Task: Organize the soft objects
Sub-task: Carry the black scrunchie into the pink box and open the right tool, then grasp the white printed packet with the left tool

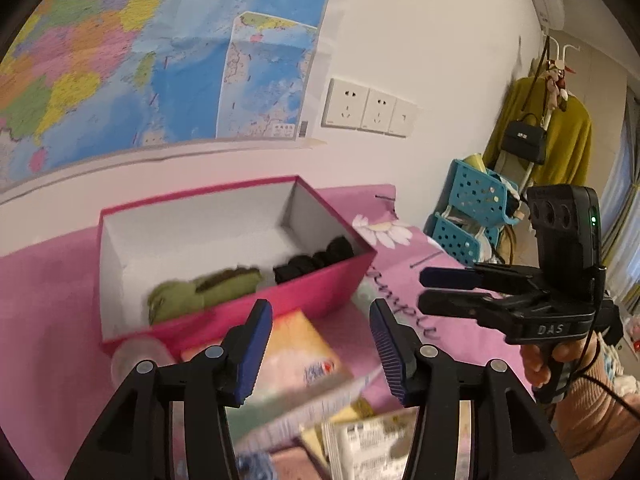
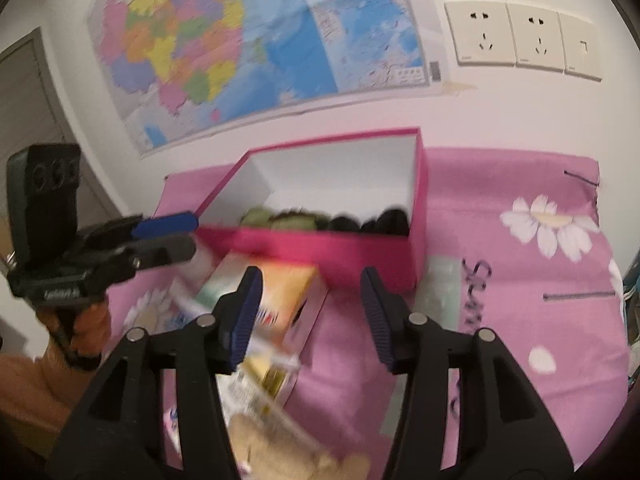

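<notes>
Pink box point(image 1: 240, 312) on pink cloth point(image 2: 500, 248), by the wall: green sock roll point(image 1: 204, 290) and black sock roll point(image 1: 316, 258) inside, side by side (both blurred). Left gripper point(image 1: 320, 344) and right gripper point(image 2: 310, 316): jaws apart, nothing between. Tissue pack point(image 1: 298, 354) just before the box.

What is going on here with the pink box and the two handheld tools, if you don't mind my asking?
A person is sorting soft things into a pink box on a pink flowered cloth. A green bundle and a black bundle already lie along its near wall. The left claw and right claw both stand open and empty, hovering over a clutter of packets in front of the box. Nothing is being held right now.
</notes>
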